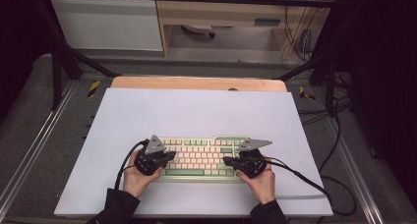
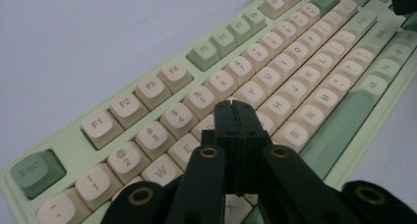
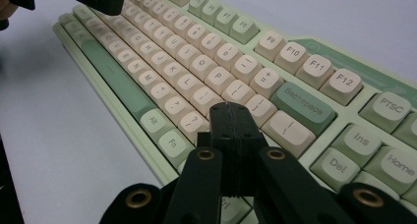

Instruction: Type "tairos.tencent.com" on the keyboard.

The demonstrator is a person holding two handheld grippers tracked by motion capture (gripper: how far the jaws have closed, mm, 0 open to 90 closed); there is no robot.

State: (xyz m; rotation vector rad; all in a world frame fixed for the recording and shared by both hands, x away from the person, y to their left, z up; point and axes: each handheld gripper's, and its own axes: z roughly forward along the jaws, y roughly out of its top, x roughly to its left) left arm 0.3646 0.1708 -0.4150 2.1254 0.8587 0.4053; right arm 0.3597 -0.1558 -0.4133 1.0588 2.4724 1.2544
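Both pairs of black jaws are seen pressed flat together with nothing gripped between them: the left gripper (image 2: 236,106) is poised over the left half of the keyboard (image 2: 314,150), its tips above the keys near R and T, and the right gripper (image 3: 231,108) is poised over the right half, its tips above the keys below Backspace. From the high view, the left gripper (image 1: 169,156) and the right gripper (image 1: 227,160) are held one in each hand, pointing inward toward each other across the keyboard (image 1: 199,157), which is laid near the front middle of a white mat (image 1: 196,111). A pale green case is fitted with cream letter and number caps, while Esc, some function keys, Backspace and the long space bar are coloured a deeper green. Keycaps are seen as rounded, matte squares set in stepped rows, with grey printed legends. A wooden tabletop (image 1: 196,82) is exposed as a strip beyond the mat. Black cables are trailed from each gripper across the mat, and a dark frame and loose wiring are seen well beyond the table.
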